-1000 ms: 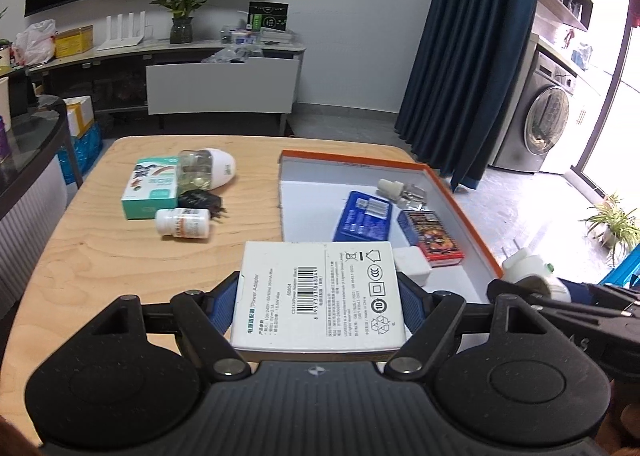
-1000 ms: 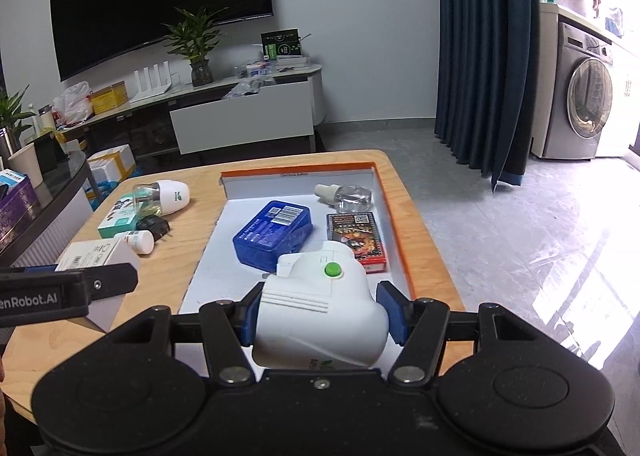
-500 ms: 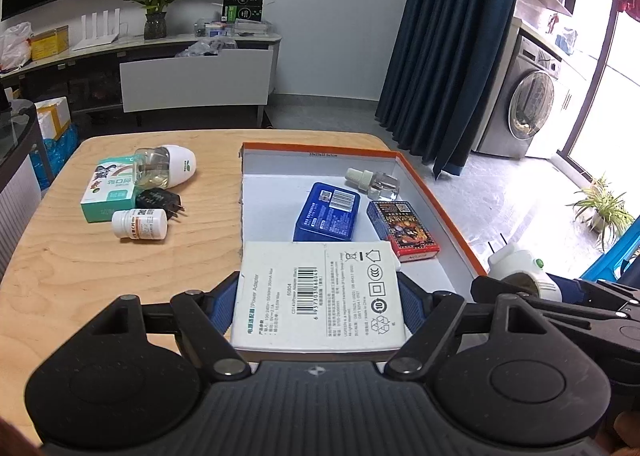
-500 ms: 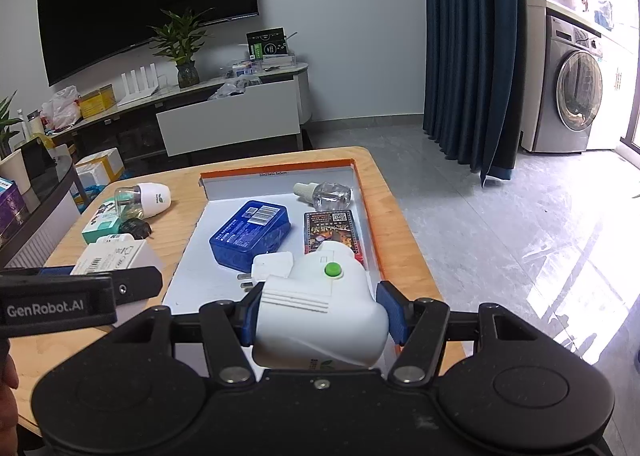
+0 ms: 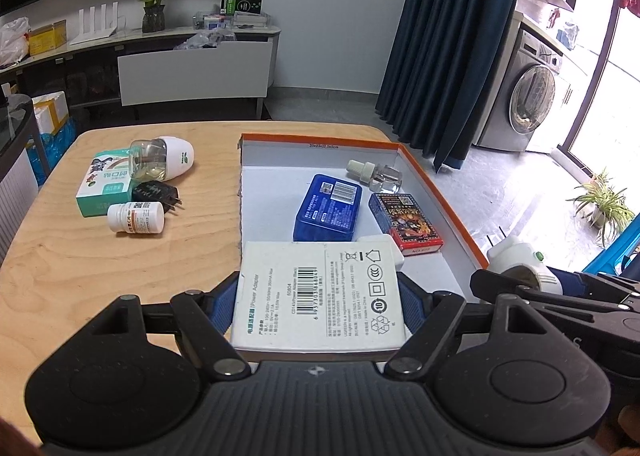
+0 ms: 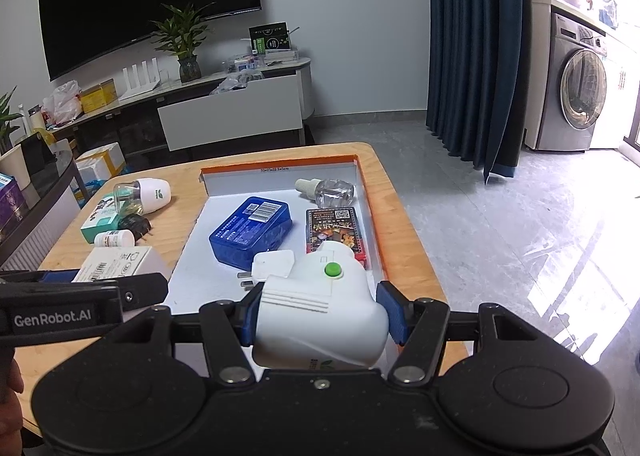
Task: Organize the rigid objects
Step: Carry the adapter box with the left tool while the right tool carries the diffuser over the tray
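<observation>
Left gripper [image 5: 318, 298] clamping flat matte white cardboard adapter box [image 5: 320, 296] over tray's [image 5: 440, 192] near-left corner — right gripper [image 6: 320, 312] squeezing smooth rounded white plastic plug-in [image 6: 320, 312] above near-right edge, pale plywood bench [image 5: 100, 264].

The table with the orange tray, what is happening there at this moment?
A person is sorting items into the orange-rimmed tray. The left gripper is shut on a white adapter box, the right gripper on a white plug-in device. Both hover at the tray's near end; several items wait on the wooden table.
</observation>
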`<state>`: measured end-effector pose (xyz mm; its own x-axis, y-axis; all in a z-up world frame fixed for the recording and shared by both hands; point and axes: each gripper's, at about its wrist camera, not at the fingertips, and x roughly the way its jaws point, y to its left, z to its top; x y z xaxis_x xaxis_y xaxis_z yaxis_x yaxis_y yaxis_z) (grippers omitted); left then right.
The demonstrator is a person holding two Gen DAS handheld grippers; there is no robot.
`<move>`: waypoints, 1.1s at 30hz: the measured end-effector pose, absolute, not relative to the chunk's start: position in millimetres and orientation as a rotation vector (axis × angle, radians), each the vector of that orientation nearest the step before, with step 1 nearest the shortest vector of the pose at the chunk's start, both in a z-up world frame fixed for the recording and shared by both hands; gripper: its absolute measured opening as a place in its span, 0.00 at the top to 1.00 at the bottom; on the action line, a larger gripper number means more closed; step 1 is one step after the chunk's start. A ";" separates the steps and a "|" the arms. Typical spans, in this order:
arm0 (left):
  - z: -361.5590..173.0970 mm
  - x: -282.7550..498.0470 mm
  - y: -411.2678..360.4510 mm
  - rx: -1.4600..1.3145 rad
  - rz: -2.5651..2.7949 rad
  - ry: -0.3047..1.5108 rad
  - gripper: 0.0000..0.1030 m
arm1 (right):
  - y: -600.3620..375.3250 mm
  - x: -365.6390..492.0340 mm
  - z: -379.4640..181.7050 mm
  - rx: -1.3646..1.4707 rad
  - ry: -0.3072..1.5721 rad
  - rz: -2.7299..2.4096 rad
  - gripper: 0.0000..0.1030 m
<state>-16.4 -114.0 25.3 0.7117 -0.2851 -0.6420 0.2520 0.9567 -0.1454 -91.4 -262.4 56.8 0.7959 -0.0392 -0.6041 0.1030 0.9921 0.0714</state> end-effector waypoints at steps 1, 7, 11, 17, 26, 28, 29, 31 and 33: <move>24.4 -16.0 -113.7 -0.049 -0.298 0.721 0.23 | -262.4 -90.8 56.6 0.103 0.647 -0.075 0.32; 22.7 -15.5 -114.2 -0.049 -0.293 0.728 0.23 | -262.0 -90.4 55.6 0.104 0.651 -0.073 0.32; 22.3 -15.3 -114.6 -0.047 -0.292 0.730 0.23 | -262.1 -90.4 55.4 0.104 0.652 -0.072 0.32; 21.9 -13.8 -113.7 -0.042 -0.283 0.732 0.23 | -261.0 -89.6 54.0 0.102 0.654 -0.067 0.32; 22.1 -13.6 -113.0 -0.040 -0.281 0.731 0.23 | -259.7 -90.0 53.9 0.103 0.653 -0.065 0.32; 22.8 -12.7 -113.2 -0.038 -0.281 0.731 0.23 | -260.2 -89.8 53.7 0.103 0.653 -0.065 0.32; 23.1 -12.4 -113.3 -0.039 -0.281 0.731 0.23 | -259.7 -89.7 53.7 0.103 0.652 -0.065 0.32; 23.3 -12.1 -113.6 -0.036 -0.281 0.730 0.23 | -259.9 -89.3 53.9 0.104 0.652 -0.064 0.32; 23.9 -11.1 -114.0 -0.034 -0.281 0.728 0.23 | -258.9 -87.9 55.2 0.104 0.650 -0.063 0.32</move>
